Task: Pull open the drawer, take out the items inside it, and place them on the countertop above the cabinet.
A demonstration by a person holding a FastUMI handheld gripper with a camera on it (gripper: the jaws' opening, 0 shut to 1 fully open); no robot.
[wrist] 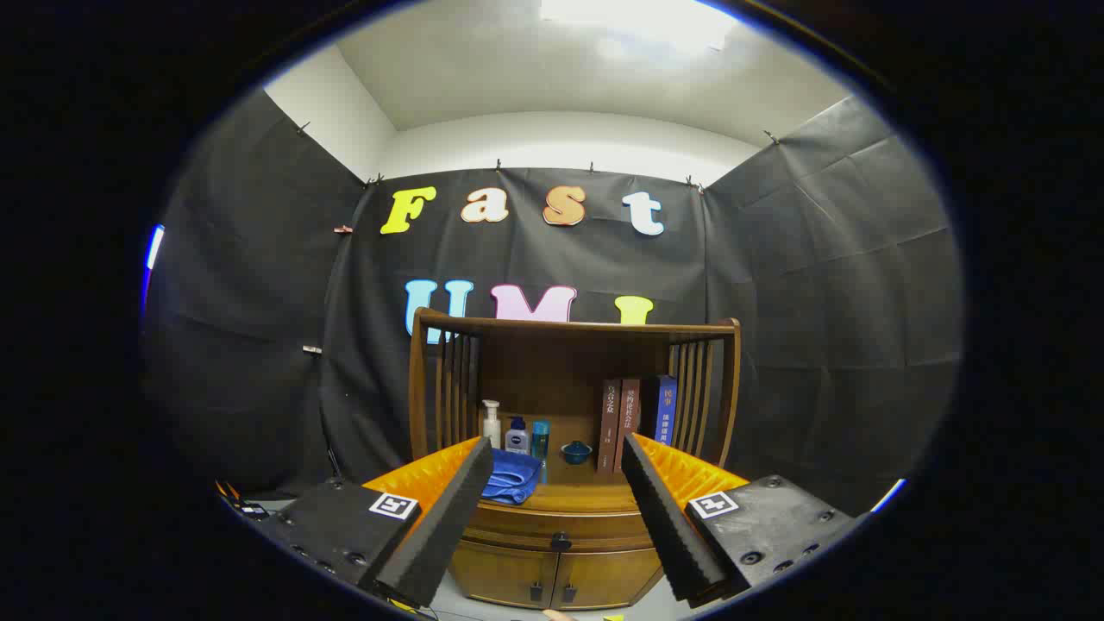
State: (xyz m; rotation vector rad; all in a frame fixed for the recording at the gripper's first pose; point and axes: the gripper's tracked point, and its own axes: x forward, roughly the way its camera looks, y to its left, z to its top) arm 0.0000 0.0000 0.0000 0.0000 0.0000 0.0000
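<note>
A wooden cabinet (561, 552) stands ahead against the booth wall, with a slatted hutch (573, 336) above its countertop (586, 498). Its drawer (556, 528) sits shut just under the countertop, with a small dark knob (561, 542) between and beyond my fingers. My gripper (556, 461) is open, its two fingers spread wide and holding nothing, some way back from the cabinet. What lies inside the drawer is hidden.
On the countertop lie a folded blue towel (511, 476), a white pump bottle (491, 424), a dark blue bottle (517, 436), a teal bottle (540, 440), a small blue bowl (575, 451) and upright books (636, 420). Two lower doors (552, 576) have dark handles.
</note>
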